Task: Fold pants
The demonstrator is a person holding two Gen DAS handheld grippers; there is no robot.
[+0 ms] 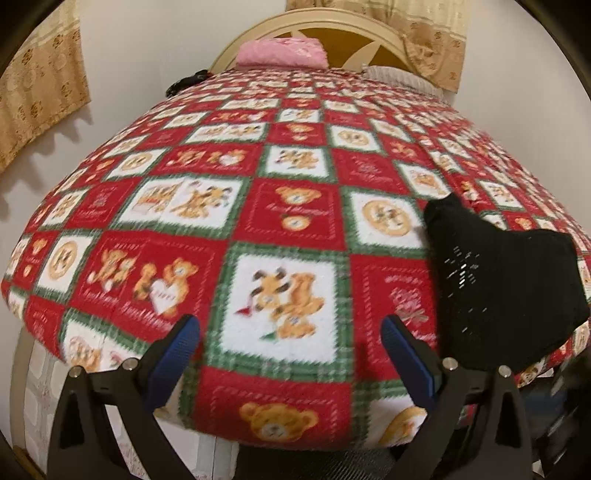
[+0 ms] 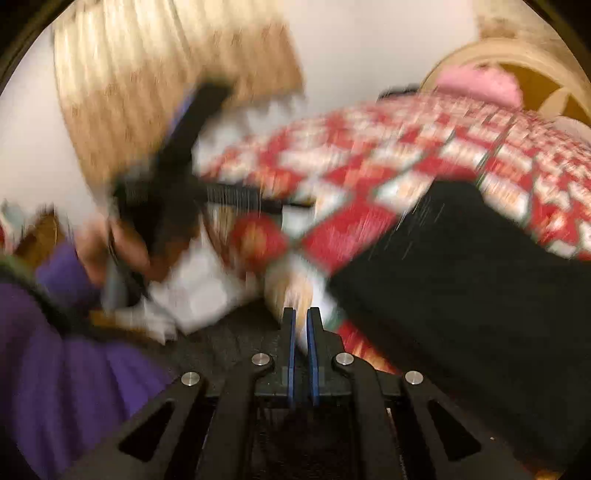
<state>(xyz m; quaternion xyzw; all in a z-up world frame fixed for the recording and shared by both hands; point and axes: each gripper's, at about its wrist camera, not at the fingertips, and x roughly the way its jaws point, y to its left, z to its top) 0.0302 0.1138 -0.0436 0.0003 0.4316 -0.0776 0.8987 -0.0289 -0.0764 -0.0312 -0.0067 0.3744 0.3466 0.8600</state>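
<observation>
The black pants (image 1: 502,288) lie bunched at the right front edge of the bed with the red teddy-bear blanket (image 1: 288,206). My left gripper (image 1: 290,328) is open and empty, above the blanket's front edge, left of the pants. In the blurred right wrist view the pants (image 2: 461,314) fill the right side, hanging over the bed edge. My right gripper (image 2: 302,314) has its jaws nearly together with nothing between them, just left of the pants. The left gripper (image 2: 192,155) and the hand holding it show at the left.
A pink folded cloth (image 1: 282,51) lies at the headboard (image 1: 332,27). Curtains (image 1: 40,85) hang on the wall at left. A purple sleeve (image 2: 66,362) is at the lower left of the right wrist view. The bed's front edge drops to the floor.
</observation>
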